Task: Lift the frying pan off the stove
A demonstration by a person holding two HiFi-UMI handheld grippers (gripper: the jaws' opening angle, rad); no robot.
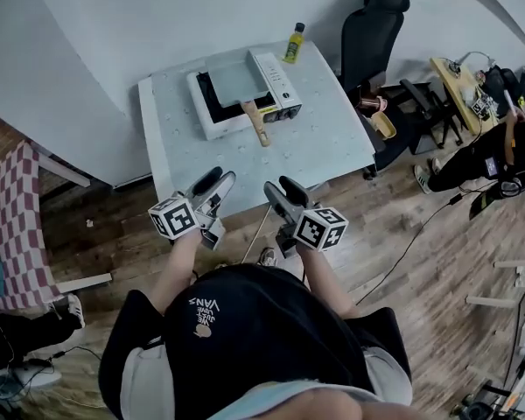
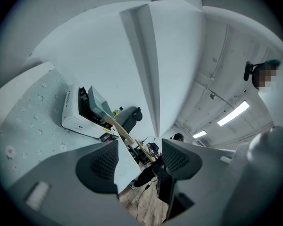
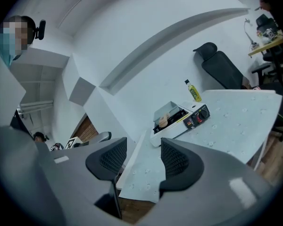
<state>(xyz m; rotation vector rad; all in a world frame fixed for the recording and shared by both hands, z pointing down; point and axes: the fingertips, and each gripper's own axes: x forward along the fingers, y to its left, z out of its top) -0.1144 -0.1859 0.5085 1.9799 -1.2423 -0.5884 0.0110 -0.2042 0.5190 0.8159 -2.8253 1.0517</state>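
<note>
Facing the table (image 1: pixel 328 151) from its near edge, the person holds one gripper in each hand, both extended over that edge in the head view.

Left gripper (image 1: pixel 217 181): jaws stand wide apart. Its own view shows both ribbed pads bare, with nothing between them. It has hold of nothing.

Right gripper (image 1: pixel 281 187): jaws likewise wide apart, pads bare, nothing between them and nothing gripped.

Frying pan (image 1: pixel 234 79): a grey, square pan resting on the stove (image 1: pixel 276 79), a white portable unit on the far half of the table. Its wooden handle (image 1: pixel 257 122) projects past the stove's front edge toward the person. The pan is well apart from both grippers and neither touches it.

Other items: a yellow bottle (image 1: pixel 294 44) stands upright near the table's far edge, beyond the stove. A black office chair (image 1: pixel 372 33) stands just off the table's far right corner. The table stands on a wooden floor (image 1: pixel 420 269).
</note>
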